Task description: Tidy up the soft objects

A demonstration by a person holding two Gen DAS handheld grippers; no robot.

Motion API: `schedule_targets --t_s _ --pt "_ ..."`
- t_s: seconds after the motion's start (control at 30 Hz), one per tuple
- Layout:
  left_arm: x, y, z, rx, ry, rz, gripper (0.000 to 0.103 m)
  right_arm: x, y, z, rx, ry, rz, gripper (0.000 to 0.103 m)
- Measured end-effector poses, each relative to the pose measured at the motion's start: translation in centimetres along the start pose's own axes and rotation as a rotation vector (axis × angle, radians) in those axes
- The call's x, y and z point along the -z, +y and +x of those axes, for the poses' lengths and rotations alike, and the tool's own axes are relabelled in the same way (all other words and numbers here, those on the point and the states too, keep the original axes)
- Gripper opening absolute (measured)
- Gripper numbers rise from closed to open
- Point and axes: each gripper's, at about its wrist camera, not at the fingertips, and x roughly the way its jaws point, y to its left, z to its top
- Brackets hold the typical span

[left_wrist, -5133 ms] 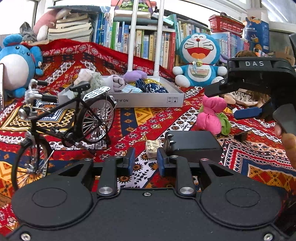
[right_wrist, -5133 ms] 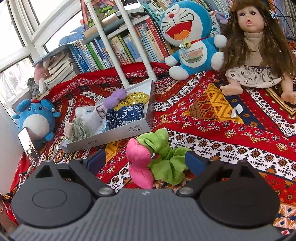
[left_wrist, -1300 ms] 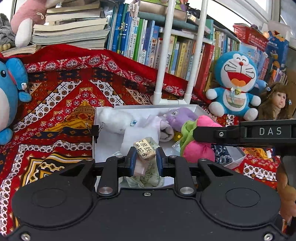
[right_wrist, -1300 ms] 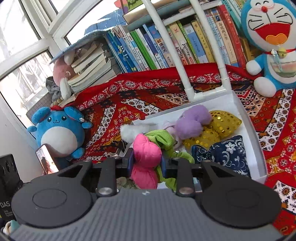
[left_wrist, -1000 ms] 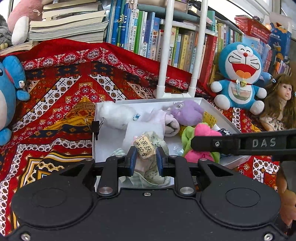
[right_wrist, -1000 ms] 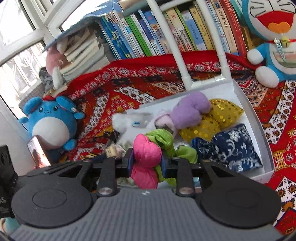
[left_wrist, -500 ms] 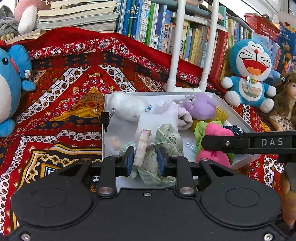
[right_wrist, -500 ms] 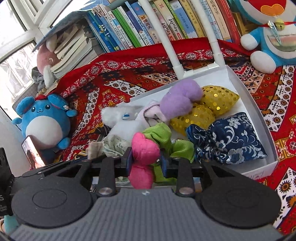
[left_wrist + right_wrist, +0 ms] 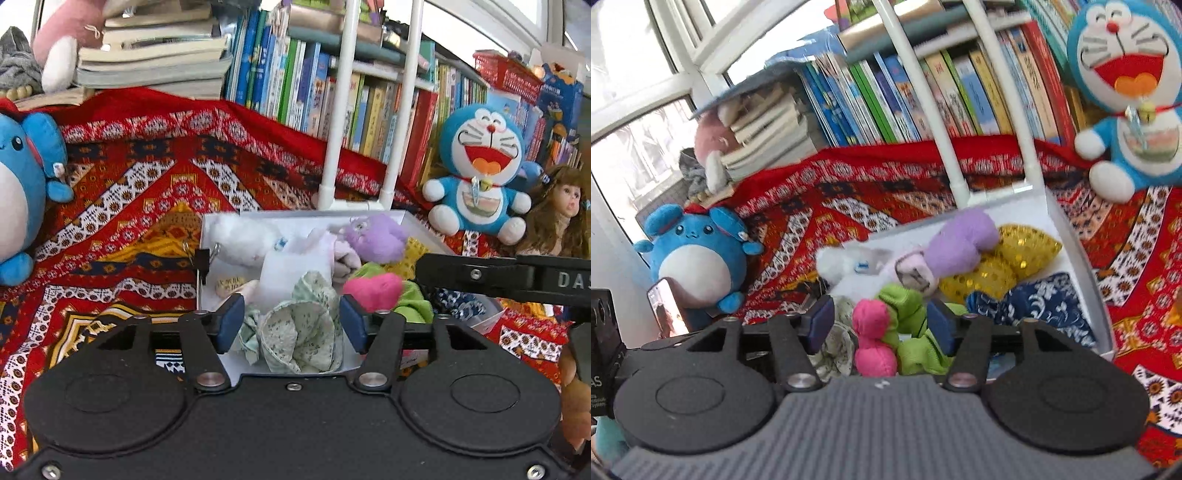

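Both handheld grippers hang over the white box (image 9: 413, 221) on the red patterned cloth (image 9: 147, 206), and both now stand with fingers spread wide and gripping nothing, where half a second earlier each was clamped on a soft item. The left gripper (image 9: 291, 323) has let go of the small cream sachet with printed characters (image 9: 229, 286), which now lies on the box floor near the left wall, beside the black binder clip (image 9: 201, 258); between its parted blue pads sits only the pale green floral cloth (image 9: 306, 332), already in the box. The right gripper (image 9: 877, 325) has released the pink and green plush (image 9: 886, 339), which rests in the box between its open fingers, touching neither as far as can be seen, next to the navy floral pouch (image 9: 1034, 306), the gold sequin pouch (image 9: 1015, 254), the purple plush (image 9: 960, 243) and the white fluffy toy (image 9: 846, 264). The Doraemon doll (image 9: 484, 173) looks on from the bookshelf side.
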Motion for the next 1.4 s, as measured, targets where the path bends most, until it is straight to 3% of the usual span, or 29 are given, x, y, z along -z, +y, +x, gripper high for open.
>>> schedule_targets --t_s 0.27,0.53,1.03,1.4 --pt "-0.5 0.3 -2.6 -0.002 -0.037 -0.014 0.068 0.1 0.8 -2.8 -0.004 -0.054 -0.055 0.081" --pt "-0.5 0.8 -6.1 0.007 -0.093 -0.031 0.081 0.2 2.2 -5.9 0.040 -0.136 -0.152 0.102" --pt "2.1 -0.8 -14.7 0.071 -0.230 0.009 0.091 1.2 2.6 -10.9 0.045 -0.208 -0.164 0.103" --pt "9.0 -2.7 -22.1 0.084 -0.336 0.048 0.098 6.0 4.0 -16.4 0.073 -0.350 -0.289 0.103"
